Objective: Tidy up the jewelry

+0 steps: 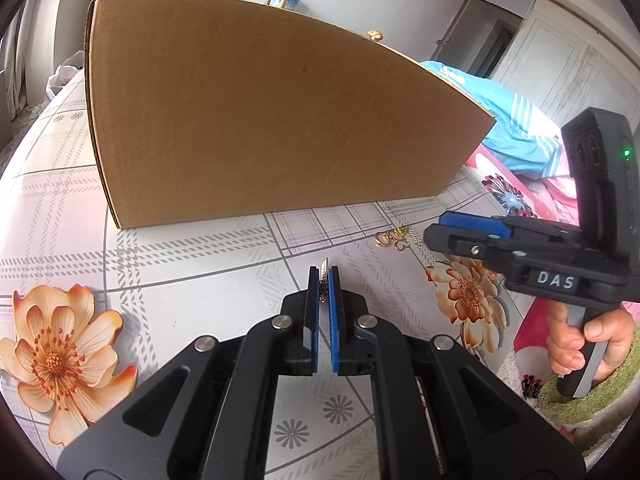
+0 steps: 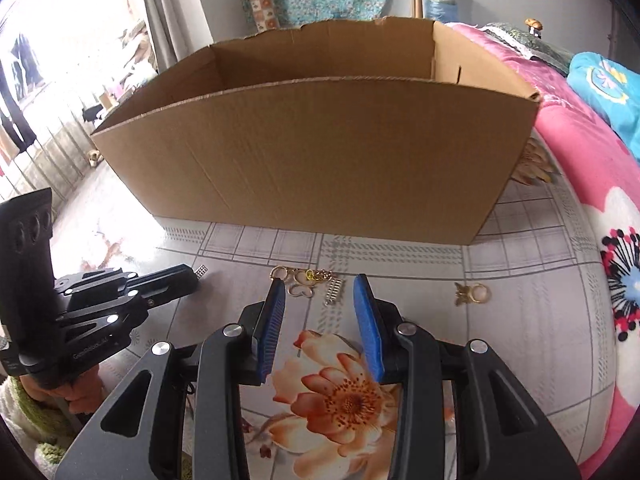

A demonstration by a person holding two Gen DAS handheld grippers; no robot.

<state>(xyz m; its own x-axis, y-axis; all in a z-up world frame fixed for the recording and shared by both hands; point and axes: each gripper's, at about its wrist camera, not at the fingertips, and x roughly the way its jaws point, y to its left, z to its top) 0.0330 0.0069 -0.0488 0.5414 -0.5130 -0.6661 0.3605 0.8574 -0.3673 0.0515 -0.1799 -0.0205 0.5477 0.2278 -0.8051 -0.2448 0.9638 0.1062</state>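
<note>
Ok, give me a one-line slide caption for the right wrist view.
Open right gripper poised over gold jewelry pieces on the floral tablecloth, before an open cardboard box.

Cardboard box (image 1: 260, 120) interior hidden, clamped trinket (image 1: 324, 286) mostly hidden by fingers (image 1: 313, 320)

The tall cardboard box (image 2: 320, 152) walls off the far side of the table (image 1: 200, 256); its top is open. Between box and grippers lies bare tablecloth, interrupted only by the gold jewelry pile (image 2: 308, 282) and a ring (image 2: 474, 293) near the pink blanket (image 2: 580, 152).
</note>
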